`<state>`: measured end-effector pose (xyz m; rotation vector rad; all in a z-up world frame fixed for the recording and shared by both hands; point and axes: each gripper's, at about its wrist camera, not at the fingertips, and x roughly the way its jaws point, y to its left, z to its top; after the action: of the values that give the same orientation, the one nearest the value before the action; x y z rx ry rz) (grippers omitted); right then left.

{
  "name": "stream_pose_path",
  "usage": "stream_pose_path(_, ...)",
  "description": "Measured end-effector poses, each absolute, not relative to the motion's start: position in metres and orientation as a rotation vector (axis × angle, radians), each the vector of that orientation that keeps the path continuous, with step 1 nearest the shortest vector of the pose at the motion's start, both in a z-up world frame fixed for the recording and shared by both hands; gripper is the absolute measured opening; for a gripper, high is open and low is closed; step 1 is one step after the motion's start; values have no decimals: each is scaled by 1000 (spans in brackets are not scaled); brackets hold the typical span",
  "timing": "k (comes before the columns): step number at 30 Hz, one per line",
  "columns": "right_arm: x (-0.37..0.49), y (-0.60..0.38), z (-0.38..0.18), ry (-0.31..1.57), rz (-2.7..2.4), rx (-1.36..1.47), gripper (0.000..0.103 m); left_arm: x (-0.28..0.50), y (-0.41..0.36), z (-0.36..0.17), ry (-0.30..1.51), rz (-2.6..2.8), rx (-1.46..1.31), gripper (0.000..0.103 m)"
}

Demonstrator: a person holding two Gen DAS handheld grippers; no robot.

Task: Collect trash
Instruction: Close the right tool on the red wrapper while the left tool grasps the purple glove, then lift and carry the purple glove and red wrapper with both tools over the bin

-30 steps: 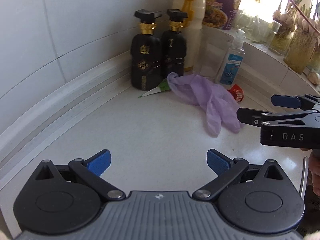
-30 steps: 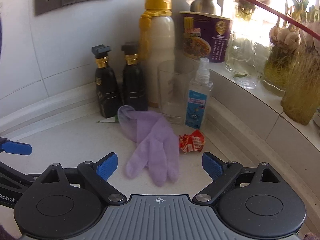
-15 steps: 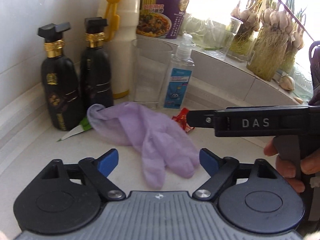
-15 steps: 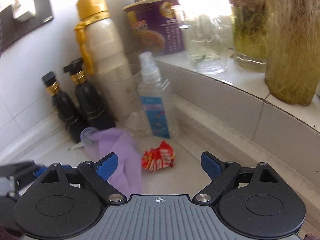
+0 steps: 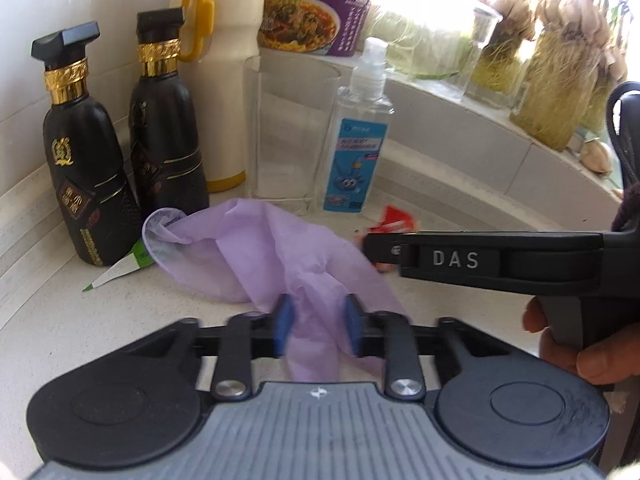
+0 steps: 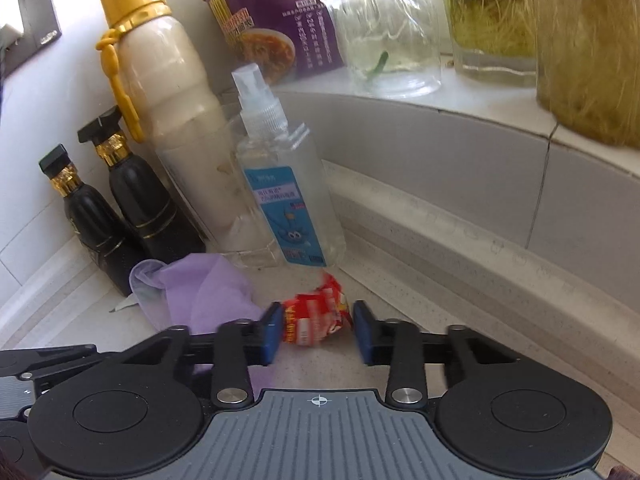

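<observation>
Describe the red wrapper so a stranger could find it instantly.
Find the tall cream bottle with the yellow cap in the counter corner, then the clear spray bottle beside it. The red wrapper lies crumpled before that, between the right gripper fingers: the only red thing.
</observation>
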<state>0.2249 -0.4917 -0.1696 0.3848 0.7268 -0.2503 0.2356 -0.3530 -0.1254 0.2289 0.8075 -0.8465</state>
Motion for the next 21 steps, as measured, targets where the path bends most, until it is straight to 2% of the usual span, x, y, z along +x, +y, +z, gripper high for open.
stream_pose_path(1,224,-492,-171,720,-246,389,24,236,-353,-126,812,-834,231,15)
stream_pose_path(3,223,-493,-171,713,-241,398,22,235,-352,-127,813,-817,225,6)
stream_pose_path(5,220,-495,-171,709,-246,402,21,235,-352,-127,814,-807,226,3)
stream_pose_path(21,199,-485,-143,686,-282,413,19,221,-330,-90,748,-820,210,0)
